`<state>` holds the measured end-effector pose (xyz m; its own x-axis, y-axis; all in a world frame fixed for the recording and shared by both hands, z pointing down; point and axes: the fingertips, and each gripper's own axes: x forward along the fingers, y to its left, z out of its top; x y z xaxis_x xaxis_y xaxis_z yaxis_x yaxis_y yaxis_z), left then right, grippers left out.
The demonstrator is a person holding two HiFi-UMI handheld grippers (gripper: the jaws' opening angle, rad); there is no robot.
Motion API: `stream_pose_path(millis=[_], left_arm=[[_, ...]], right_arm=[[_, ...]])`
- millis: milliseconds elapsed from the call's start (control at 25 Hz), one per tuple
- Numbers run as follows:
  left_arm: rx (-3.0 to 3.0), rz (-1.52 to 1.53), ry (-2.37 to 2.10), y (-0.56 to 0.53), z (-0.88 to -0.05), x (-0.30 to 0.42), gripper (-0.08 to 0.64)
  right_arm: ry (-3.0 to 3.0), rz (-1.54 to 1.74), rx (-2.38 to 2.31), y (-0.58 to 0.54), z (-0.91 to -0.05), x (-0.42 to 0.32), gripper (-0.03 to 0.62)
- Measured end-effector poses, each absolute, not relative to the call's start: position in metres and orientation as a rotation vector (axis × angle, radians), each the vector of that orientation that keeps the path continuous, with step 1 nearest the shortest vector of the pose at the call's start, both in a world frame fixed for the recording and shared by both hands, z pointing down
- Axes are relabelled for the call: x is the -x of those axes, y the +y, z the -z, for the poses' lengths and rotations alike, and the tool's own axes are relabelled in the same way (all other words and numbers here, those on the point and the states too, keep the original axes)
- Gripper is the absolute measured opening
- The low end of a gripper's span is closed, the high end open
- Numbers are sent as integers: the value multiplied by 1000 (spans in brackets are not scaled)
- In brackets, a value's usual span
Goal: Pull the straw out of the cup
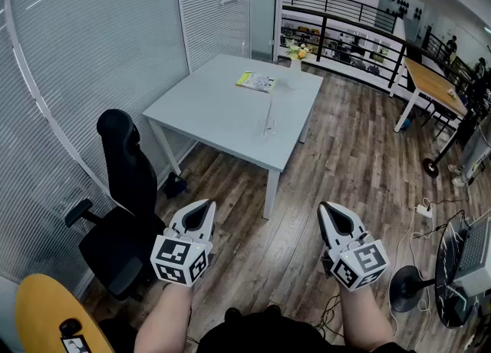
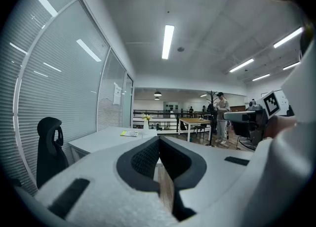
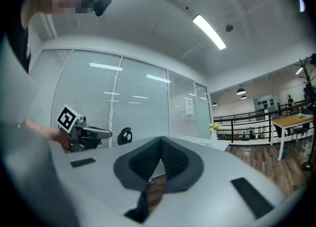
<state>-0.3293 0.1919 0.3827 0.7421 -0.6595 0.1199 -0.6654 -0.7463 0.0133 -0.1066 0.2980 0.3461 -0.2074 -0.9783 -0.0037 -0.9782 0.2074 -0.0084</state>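
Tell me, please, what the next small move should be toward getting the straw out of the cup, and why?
Probably step closer to the table first. The cup with its straw stands far ahead on it, while the left hand-held gripper and right hand-held gripper sit low by the body, jaws together and empty, so the straw looks out of reach.

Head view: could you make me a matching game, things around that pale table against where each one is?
1 black office chair
2 yellow-green booklet
3 clear cup with a straw
4 vase of yellow flowers

A standing by the pale grey table's far right corner
B floor, left of the table
C lying flat near the far edge
D standing midway along the right side

Pairs: 1-B, 2-C, 3-D, 4-A
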Motion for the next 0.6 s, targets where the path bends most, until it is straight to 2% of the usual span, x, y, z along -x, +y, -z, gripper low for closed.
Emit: stream_pose_path(millis=[360,600], left_arm=[[-2889,-176,-1142,194,-380,315,9],[-2924,-186,-1085,205,-379,273,10]], right_arm=[[2402,43,1986,310,-352,88,2],[2387,66,1983,323,-360,57,3]])
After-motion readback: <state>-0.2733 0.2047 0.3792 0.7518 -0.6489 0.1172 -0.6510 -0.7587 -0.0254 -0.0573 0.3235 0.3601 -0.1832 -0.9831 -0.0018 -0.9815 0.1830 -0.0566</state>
